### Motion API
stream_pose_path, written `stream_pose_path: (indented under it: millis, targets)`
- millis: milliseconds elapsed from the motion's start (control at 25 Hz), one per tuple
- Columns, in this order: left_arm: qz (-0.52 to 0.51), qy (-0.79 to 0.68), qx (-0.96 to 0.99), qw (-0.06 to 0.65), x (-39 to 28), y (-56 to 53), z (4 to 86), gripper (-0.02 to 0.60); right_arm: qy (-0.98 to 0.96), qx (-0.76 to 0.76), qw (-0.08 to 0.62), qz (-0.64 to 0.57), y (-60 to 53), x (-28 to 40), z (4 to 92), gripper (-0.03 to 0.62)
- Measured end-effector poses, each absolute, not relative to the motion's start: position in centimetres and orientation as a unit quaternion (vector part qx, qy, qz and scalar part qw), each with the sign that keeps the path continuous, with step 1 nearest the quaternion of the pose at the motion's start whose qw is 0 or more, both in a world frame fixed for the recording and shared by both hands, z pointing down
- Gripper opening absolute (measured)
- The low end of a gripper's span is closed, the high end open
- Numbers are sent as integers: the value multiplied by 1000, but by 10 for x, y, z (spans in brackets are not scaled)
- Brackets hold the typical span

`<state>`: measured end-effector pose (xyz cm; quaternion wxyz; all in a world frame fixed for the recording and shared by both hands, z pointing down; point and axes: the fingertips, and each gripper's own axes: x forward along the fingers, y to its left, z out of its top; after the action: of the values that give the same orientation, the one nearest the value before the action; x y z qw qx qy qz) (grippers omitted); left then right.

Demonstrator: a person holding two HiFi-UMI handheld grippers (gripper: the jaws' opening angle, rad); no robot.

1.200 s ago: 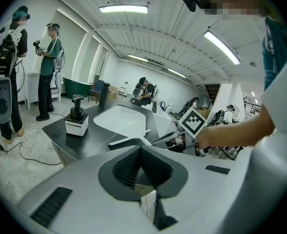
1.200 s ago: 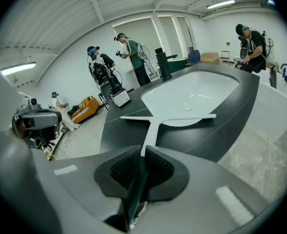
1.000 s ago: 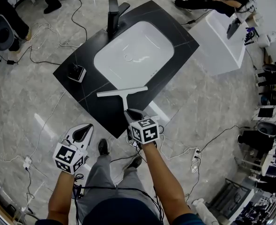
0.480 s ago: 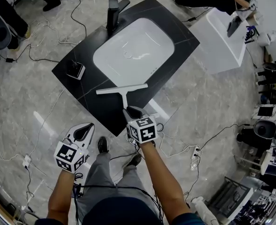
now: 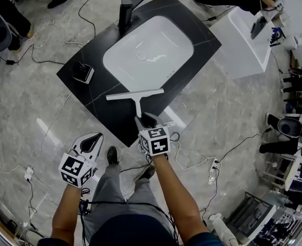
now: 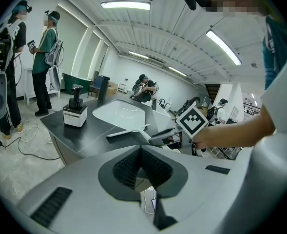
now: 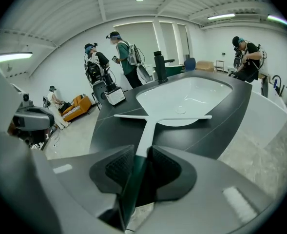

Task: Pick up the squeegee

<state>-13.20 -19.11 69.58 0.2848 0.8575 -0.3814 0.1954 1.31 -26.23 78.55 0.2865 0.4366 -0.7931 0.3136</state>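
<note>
A white squeegee (image 5: 136, 95) lies flat on the black countertop (image 5: 92, 94), its blade along the near rim of the sink and its handle (image 7: 147, 128) pointing toward me. My right gripper (image 5: 146, 121) sits at the counter's near edge, tilted down. Its jaws have just been opening and now stand open with the handle's end between the pads (image 7: 118, 167). The squeegee rests on the counter. My left gripper (image 5: 91, 141) hangs shut and empty over the floor at the lower left, away from the counter. The left gripper view shows the squeegee (image 6: 127, 132) and the right gripper (image 6: 163, 136) beyond its own jaws.
A white sink basin (image 5: 148, 45) fills the counter's middle, with a black faucet (image 5: 125, 6) at its far side. A small black-and-white device (image 5: 83, 73) stands at the counter's left corner. A white bench (image 5: 243, 40) is at the right. Cables (image 5: 192, 155) cross the floor, and people stand around.
My right gripper's jaws have spread wider around the squeegee handle. The squeegee has stayed on the counter, and the left gripper has kept its place.
</note>
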Motion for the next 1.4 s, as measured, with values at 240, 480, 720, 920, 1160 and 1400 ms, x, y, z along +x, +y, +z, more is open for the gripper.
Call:
stream_pose_path:
  millis: [240,480,720,920,1160,1400]
  targets:
    - [197,-379,858,287,-130,-189,700,6,-790,436,285,322,-264,13,789,137]
    - [197,-375,859,287,-126,-188,702,6,-787,434,270,345,-264,10,795,140]
    - [199,-373,860,286,-121,-188,703,6,-781,435,244,375,-265,13,795,123]
    - [200,-373,860,285,-121,-189,703,6,-776,449,229,380,-262,20,795,115]
    - [203,-371,859,288,-117,-189,708,6,-773,453,223,384,-262,27,797,110]
    - [215,-354,859,302,-102,-188,722,6,-774,451,210,392,-262,29,797,110]
